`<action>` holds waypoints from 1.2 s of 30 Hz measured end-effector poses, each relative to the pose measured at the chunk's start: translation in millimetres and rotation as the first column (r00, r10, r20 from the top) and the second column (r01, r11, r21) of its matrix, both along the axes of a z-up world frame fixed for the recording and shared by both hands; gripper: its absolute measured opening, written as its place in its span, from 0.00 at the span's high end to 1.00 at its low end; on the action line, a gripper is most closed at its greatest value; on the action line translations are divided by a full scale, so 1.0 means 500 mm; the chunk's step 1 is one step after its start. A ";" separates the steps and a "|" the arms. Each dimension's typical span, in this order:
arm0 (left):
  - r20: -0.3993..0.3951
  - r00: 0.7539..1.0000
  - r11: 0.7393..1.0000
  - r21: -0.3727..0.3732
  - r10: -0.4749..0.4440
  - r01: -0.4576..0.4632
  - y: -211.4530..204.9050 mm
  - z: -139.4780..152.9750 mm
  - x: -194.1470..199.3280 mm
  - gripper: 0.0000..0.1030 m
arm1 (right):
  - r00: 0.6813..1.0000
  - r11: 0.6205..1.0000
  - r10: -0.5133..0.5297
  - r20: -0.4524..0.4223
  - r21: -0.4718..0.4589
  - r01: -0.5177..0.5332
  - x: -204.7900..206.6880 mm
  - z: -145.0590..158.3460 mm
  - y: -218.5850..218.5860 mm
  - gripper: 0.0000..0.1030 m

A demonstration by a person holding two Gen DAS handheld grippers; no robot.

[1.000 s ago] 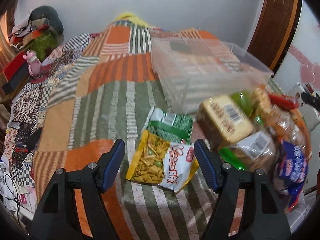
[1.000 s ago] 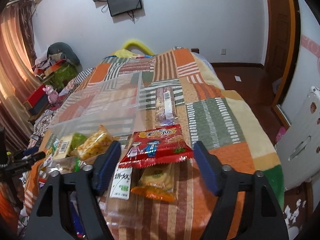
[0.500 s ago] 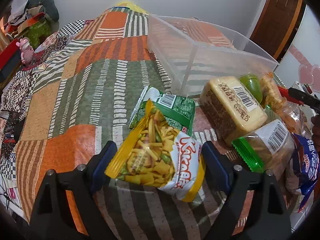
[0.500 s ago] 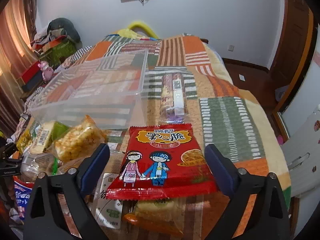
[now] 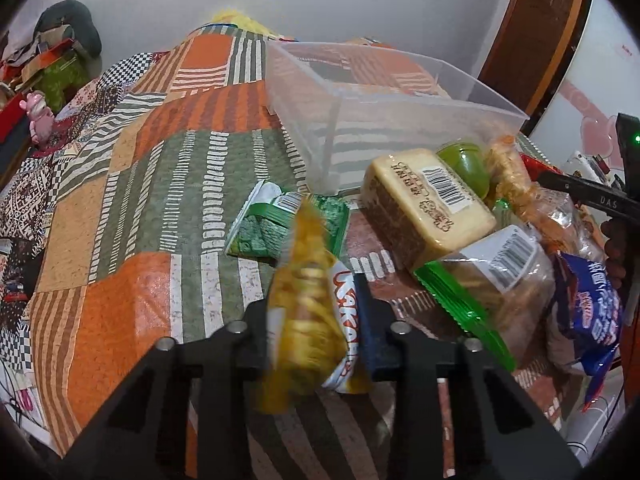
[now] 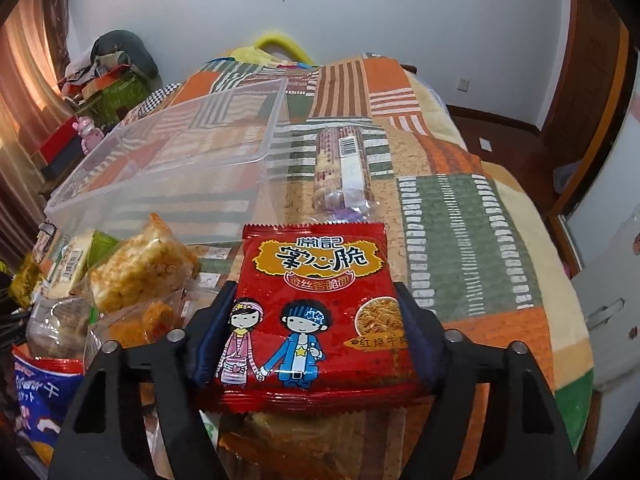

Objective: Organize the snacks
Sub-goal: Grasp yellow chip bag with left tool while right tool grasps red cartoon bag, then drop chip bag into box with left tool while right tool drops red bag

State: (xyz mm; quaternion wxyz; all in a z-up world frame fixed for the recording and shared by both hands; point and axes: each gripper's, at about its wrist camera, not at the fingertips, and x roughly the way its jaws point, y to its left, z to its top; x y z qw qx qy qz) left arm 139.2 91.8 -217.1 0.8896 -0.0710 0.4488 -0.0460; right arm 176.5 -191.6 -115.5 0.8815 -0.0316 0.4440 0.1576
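Both grippers have closed in since a second ago: the left gripper (image 5: 318,312) now pinches the crumpled yellow snack bag (image 5: 308,320), and the right gripper (image 6: 310,320), jaws closing, squeezes the glossy red noodle packet (image 6: 316,312). Both packets sit on the patchwork bedspread (image 5: 120,184), just before the near edge of the clear plastic bin (image 6: 168,176).

We count one clear plastic bin (image 5: 392,92), standing at upper centre of the left wrist view. Snack packets in that view number seven: one yellow packet (image 5: 308,312), one green packet (image 5: 280,220), one cream block pack (image 5: 424,208), one clear bag with green edge (image 5: 488,280), one blue packet (image 5: 588,308), one green cup (image 5: 464,164), one orange-crumb bag (image 5: 516,184). The right wrist view adds one red noodle packet (image 6: 316,304) and one purple roll (image 6: 344,164), upper centre. Grippers: two.
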 end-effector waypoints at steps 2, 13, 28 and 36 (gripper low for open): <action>0.005 1.000 1.000 0.002 -0.001 0.001 -0.001 0.007 -0.006 0.73 | 1.000 1.000 -0.002 0.004 0.018 0.002 -0.006 0.004 -0.008 0.37; 0.056 0.998 0.999 0.032 0.037 -0.039 0.007 0.065 -0.037 0.75 | 0.997 0.995 -0.024 0.069 0.101 0.017 -0.031 0.056 -0.028 0.38; 0.255 0.967 0.998 0.037 0.030 -0.041 -0.019 0.218 0.035 0.75 | 0.978 0.984 -0.003 0.211 0.176 -0.035 -0.013 0.136 0.012 0.38; 0.283 0.959 0.999 0.038 -0.010 -0.001 -0.052 0.239 0.108 0.75 | 0.971 0.980 0.028 0.238 0.186 -0.074 0.020 0.134 0.061 0.38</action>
